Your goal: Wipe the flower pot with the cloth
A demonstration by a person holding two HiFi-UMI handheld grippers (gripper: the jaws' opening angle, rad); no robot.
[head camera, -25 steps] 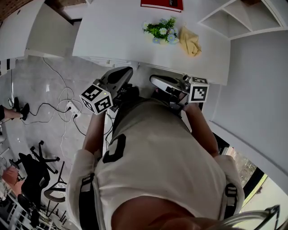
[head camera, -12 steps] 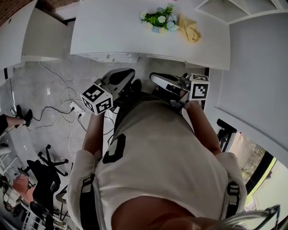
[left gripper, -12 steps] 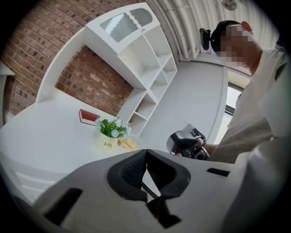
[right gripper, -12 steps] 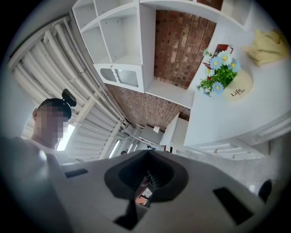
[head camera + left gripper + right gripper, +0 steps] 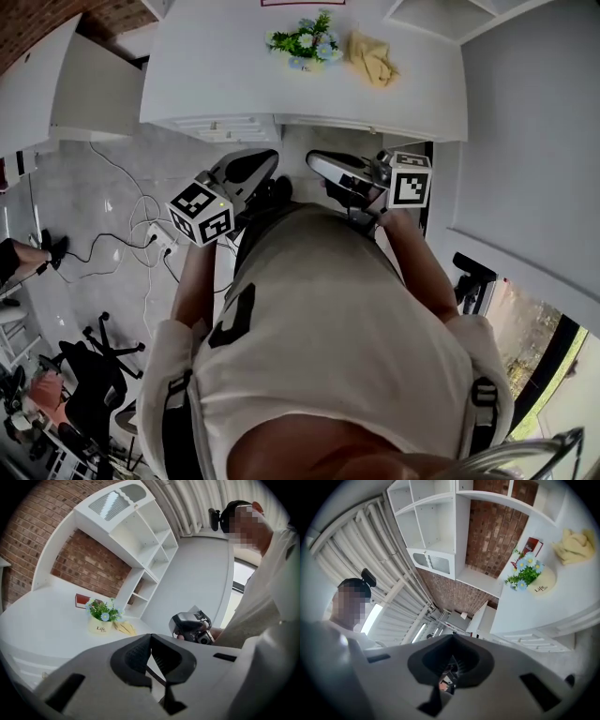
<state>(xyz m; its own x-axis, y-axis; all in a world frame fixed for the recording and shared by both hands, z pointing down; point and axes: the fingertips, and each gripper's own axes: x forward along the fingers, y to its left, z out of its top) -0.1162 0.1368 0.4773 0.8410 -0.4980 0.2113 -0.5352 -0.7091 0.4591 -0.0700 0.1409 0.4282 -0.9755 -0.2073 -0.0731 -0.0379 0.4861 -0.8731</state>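
Flower pot (image 5: 100, 625): 1 cream pot printed "Life", green foliage, blue and white flowers, standing on white table (image 5: 216, 75), well apart from both grippers. Cloth (image 5: 124, 628): 1, yellow, crumpled, just beside pot. Left gripper (image 5: 150, 639), right gripper (image 5: 452, 644): jaws pressed together, nothing between.

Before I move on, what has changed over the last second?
Nothing was taken hold of or let go. In the head view the table, pot and cloth have slid up and left in the picture, which looks like the view shifting, not the things moving. The left gripper and right gripper stay before the body, jaws shut and empty. The cloth still lies beside the pot.
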